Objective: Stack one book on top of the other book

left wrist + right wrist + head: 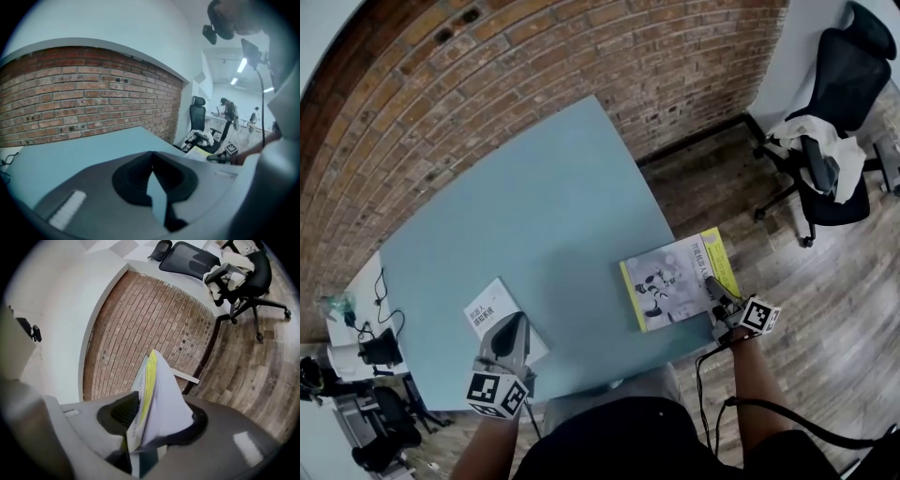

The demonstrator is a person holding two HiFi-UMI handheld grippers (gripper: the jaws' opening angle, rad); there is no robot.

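right tongs: clamped on the near edge of the yellow-edged book, which sits at the bench corner
left tongs: closed on nothing, parked over the white book, well apart from the other one
my worry: I'm only pinching a thin bite of cover and pages, so I reckon the book sags or fans open on the lift
other risk: it's right at the corner, so a slip could send it to the floor

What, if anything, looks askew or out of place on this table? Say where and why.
The yellow-edged book stands out: it lies askew at the table's right edge, one side hanging past it over the wooden floor, with the right tool clamped on its near corner. The white book lies on the table.
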